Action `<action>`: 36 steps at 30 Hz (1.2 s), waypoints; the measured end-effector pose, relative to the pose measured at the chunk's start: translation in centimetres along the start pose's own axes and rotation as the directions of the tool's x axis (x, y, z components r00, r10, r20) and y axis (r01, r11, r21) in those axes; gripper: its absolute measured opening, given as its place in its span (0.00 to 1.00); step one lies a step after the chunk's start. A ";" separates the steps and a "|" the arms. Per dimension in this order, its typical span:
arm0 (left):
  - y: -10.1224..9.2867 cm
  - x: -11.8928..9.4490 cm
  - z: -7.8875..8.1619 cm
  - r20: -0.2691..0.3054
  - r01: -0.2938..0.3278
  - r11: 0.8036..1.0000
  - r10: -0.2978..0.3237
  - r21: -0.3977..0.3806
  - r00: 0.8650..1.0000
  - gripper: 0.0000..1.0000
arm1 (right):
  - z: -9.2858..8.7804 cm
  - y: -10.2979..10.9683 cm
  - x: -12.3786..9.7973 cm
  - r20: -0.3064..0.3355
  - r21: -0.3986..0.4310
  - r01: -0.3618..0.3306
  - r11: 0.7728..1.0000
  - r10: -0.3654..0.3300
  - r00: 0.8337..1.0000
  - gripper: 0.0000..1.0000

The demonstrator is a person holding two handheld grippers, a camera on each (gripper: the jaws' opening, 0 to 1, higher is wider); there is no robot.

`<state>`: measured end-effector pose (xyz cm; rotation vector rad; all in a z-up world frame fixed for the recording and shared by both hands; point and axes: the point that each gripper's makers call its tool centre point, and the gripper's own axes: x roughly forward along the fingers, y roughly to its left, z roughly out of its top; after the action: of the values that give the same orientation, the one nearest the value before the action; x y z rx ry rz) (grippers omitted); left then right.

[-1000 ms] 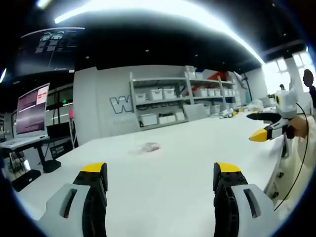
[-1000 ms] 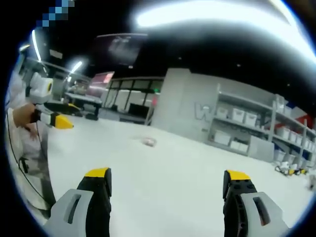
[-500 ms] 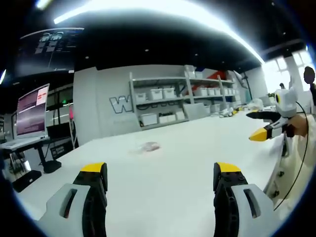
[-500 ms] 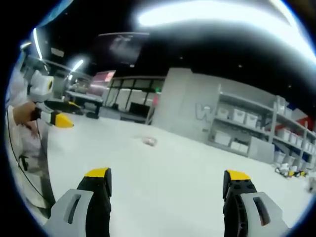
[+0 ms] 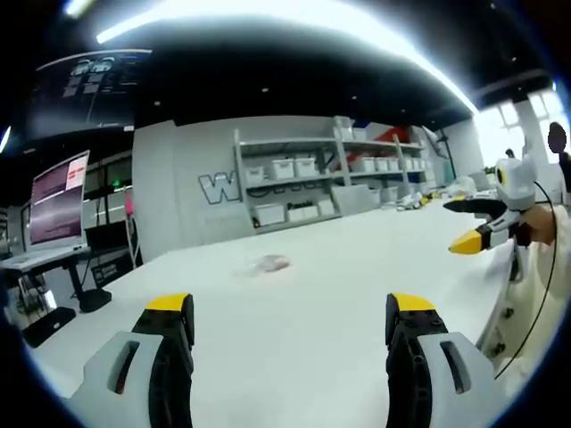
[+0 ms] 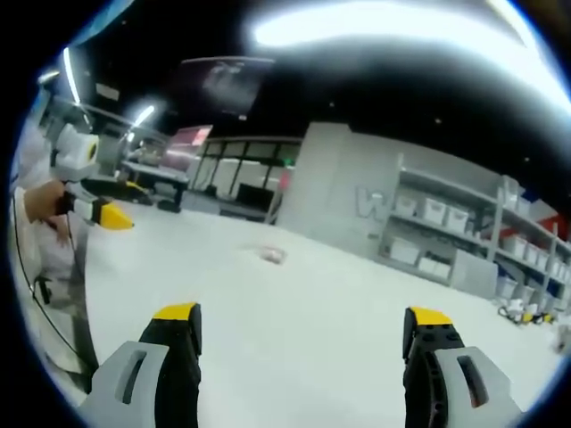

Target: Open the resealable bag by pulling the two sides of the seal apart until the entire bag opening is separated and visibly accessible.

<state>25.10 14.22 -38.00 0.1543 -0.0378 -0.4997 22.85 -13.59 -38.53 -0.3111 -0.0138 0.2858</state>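
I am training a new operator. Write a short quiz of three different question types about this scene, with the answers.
1. True or false: the resealable bag lies on the white table, and neither hand-held gripper touches it.
2. Multiple choice: the left hand-held gripper has its jaws A) shut on the bag, B) open with nothing between them, C) shut on a box.
3. Fill in: behind the table stand metal ____ with white bins.

Key: 1 true; 2 B; 3 shelves. The right hand-held gripper is open too, and the bag lies far ahead of it.
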 end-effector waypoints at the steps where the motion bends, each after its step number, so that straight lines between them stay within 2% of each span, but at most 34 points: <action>1: 0.0 0.0 0.0 0.000 0.000 1.000 0.000 0.000 1.000 0.88 | 0.0 0.0 0.0 0.000 -0.001 0.000 1.000 0.000 1.000 0.95; 36: 0.1 -0.1 -0.3 -0.009 -0.001 1.000 0.001 0.006 1.000 0.88 | 0.6 -0.1 1.2 0.003 -0.063 -0.015 0.998 0.016 1.000 0.95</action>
<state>25.12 14.38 -38.28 0.1627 -0.0311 -0.4977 24.01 -13.15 -37.98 -0.3731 -0.0238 0.3017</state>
